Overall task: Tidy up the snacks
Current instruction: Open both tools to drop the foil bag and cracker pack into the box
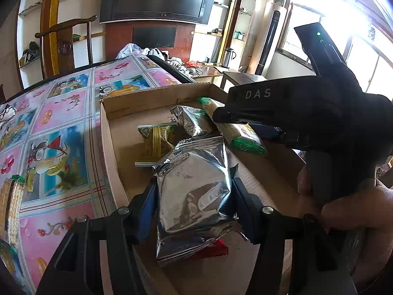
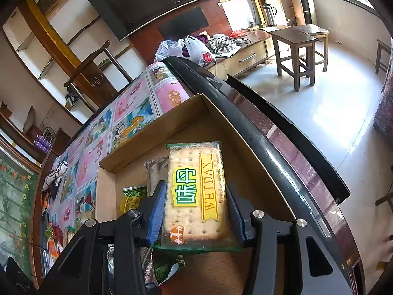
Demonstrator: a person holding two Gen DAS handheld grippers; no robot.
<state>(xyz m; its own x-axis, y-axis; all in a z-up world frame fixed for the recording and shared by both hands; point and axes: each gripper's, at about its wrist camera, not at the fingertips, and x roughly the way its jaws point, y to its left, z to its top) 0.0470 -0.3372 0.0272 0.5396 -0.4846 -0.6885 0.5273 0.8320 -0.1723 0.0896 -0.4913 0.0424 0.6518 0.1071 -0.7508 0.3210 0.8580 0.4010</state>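
My left gripper [image 1: 194, 186] is shut on a silver foil snack pack [image 1: 194, 167], its blue pads pressing both sides, low over the open cardboard box [image 1: 157, 93]. My right gripper [image 2: 195, 189] is shut on a cracker pack [image 2: 194, 184] with green ends and a yellow "WEIDAN" label, held over the box's far right corner [image 2: 203, 100]. The left wrist view shows that gripper [image 1: 221, 120] and its cracker pack [image 1: 240, 135] at the box's right side. Another silver pack [image 1: 194, 120] and a green-yellow packet [image 1: 157, 140] lie inside the box.
The box sits on a table with a cartoon-patterned cloth [image 1: 61, 127], close to its dark rounded edge [image 2: 270, 142]. A second cracker pack [image 1: 12, 201] lies on the cloth at left. A red packet [image 1: 216, 248] shows under the held silver pack. A hand [image 1: 348, 211] grips the right tool.
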